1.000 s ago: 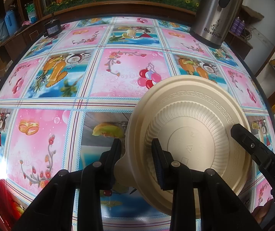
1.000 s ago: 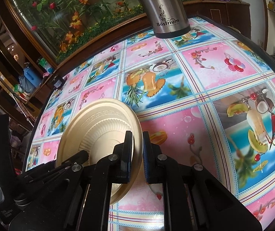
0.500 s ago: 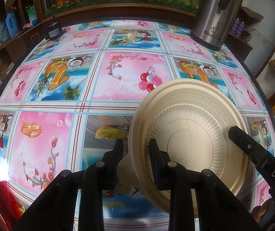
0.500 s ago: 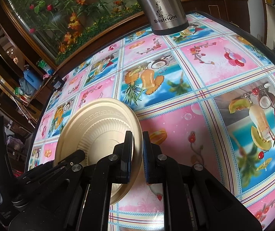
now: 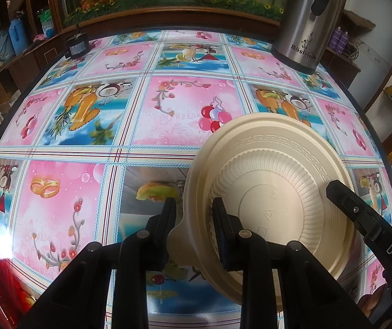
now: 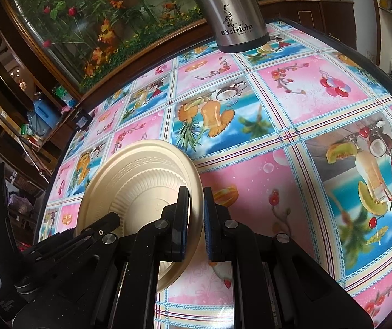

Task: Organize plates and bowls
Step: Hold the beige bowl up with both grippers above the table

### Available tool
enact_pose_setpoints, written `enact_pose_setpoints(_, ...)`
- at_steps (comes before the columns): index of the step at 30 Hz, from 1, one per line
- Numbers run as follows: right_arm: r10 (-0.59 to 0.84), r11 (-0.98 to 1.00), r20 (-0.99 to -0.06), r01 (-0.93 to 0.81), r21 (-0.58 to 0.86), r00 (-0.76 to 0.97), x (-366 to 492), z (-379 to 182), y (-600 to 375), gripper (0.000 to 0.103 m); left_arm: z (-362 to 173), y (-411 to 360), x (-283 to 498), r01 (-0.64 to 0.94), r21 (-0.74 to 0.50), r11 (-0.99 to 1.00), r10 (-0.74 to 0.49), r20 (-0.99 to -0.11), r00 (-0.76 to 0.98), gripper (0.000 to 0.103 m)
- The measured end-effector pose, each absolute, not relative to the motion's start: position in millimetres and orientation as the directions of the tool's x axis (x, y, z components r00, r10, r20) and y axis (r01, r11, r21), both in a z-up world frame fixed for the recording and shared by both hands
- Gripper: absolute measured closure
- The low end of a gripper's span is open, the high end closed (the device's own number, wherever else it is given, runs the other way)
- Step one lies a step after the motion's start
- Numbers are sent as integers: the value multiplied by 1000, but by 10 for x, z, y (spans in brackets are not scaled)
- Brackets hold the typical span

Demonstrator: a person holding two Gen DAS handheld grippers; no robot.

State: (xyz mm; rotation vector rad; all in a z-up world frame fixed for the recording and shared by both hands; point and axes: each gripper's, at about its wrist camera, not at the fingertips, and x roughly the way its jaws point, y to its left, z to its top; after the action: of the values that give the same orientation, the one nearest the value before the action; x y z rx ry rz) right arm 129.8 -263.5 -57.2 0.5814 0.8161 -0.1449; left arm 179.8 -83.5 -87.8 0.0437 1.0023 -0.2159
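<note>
A beige plastic plate [image 5: 278, 186] hangs tilted above the patterned tablecloth [image 5: 67, 200], its ribbed underside towards the left wrist camera. My left gripper [image 5: 193, 208] is shut on its near rim, where a second beige lip [image 5: 178, 231] shows between the fingers. What that lip belongs to I cannot tell. My right gripper [image 6: 196, 192] is shut on the plate's [image 6: 141, 175] opposite rim. Its black finger [image 5: 341, 192] reaches in from the right in the left wrist view. The left gripper [image 6: 105, 220] appears low on the left in the right wrist view.
A steel kettle [image 5: 305, 22] stands at the table's far right edge and shows as the kettle [image 6: 234, 8] at the top of the right wrist view. A small black device [image 5: 76, 45] sits at the far left corner. A wooden planter with flowers [image 6: 100, 33] borders the far side.
The left jaws have narrowed a little on the plate's near rim. The plate and both grippers have otherwise kept their places.
</note>
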Motion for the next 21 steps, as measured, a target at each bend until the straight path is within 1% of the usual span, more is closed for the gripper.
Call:
enact_pose_setpoints(6, 96, 835, -721, 339, 434, 686, 1295, -575, -2633, 94, -879, -837, 1799, 200, -60, 978, -158, -839, 521, 76)
enact_pose_setpoints(17, 123, 808, -710, 345, 478, 694, 1282, -610, -2665, 94, -866, -837, 1788, 200, -50, 979, -152, -830, 537, 77)
enact_pose_setpoints(21, 122, 804, -707, 348, 482, 697, 1250, -618, -2651, 94, -867, -812, 1780, 194, -67, 979, -163, -829, 535, 77)
